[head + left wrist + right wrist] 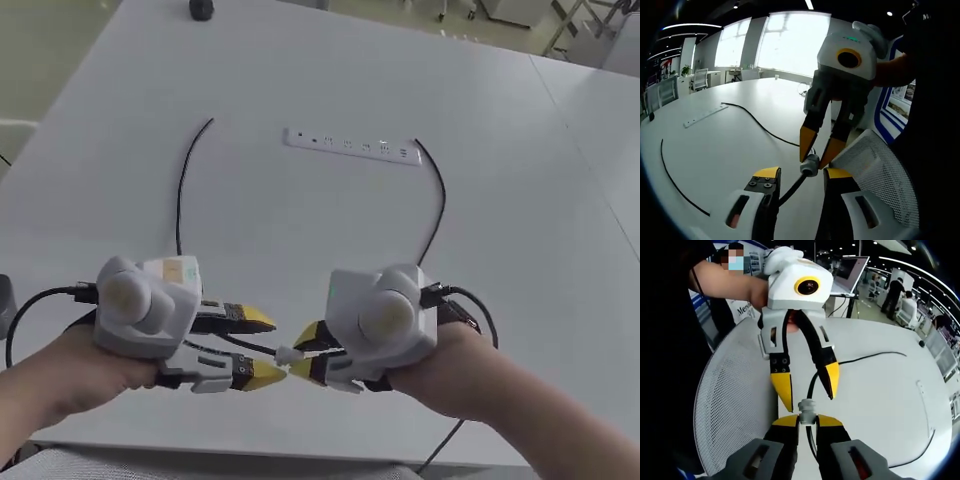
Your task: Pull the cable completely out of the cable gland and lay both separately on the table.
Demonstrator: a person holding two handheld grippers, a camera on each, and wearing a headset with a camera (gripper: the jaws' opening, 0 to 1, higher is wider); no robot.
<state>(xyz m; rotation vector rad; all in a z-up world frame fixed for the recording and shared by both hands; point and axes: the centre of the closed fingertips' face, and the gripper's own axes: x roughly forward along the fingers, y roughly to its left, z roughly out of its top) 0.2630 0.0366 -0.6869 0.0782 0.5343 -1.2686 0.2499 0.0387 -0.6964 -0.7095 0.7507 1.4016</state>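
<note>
Jaws of the left gripper (265, 347) stood apart in the head view, and the right gripper (300, 352) pinched the gland (288, 354) over the worktop (300, 220). Left gripper view: the cable (790, 189) ran between its parted jaws into the gland (809, 165). Right gripper view: its jaws clamped the gland (806, 412).

The cable gland (806, 411) is a small, pale grey fitting. It sits low in the middle of the head view, off the table (300, 225) and just past its near edge, pinched between the tips of the right gripper (807, 422). The cable (791, 188) is thin and black and is still threaded through the gland. From there it runs back between the parted jaws of the left gripper (802, 175), which do not clamp it.
</note>
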